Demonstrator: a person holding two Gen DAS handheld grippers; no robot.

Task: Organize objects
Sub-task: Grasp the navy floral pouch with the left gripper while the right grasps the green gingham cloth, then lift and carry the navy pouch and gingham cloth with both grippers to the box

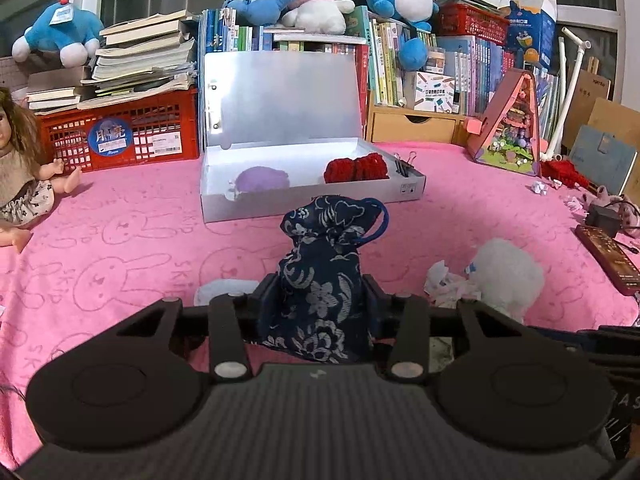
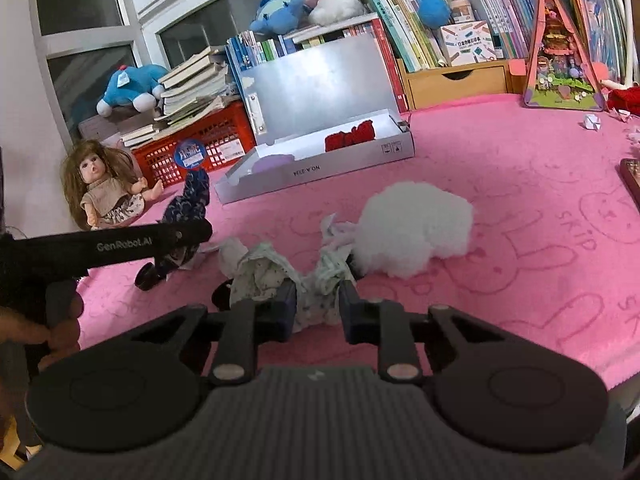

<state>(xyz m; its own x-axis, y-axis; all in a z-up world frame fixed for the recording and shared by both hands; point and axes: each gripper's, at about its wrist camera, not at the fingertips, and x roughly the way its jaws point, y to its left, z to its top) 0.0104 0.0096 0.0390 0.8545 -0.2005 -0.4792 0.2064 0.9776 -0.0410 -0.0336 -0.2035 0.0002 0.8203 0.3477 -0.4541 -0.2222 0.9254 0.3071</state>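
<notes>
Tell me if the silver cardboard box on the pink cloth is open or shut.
Open: the silver cardboard box's lid stands upright, red yarn showing inside.

The left gripper [image 2: 176, 248], seen from the right wrist, carries "GenRobot.AI" in grey letters on its black arm. The pink cloth [image 2: 520, 208] shows "SKIP" beside its rabbit outlines. The white box [image 2: 316, 170] has small print on its front wall, upside down and not readable with certainty.
</notes>
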